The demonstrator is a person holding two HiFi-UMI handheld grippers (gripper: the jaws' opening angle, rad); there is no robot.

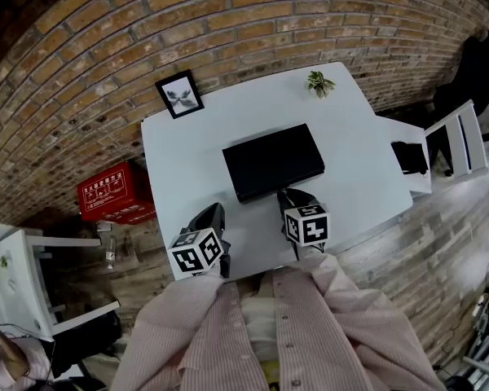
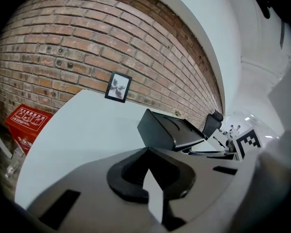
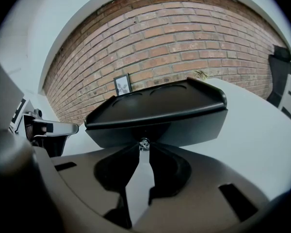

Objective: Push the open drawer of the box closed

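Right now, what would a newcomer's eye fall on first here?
The black box sits in the middle of the white table, with the right gripper closed on the small silver knob at its front. The left gripper, shut and empty, is by the near edge. A red crate stands out on the floor to the table's left.

open table point(image 1: 173, 165) left of the box point(image 1: 273, 161); frame point(image 1: 179, 94) and plant point(image 1: 319, 82) behind it.
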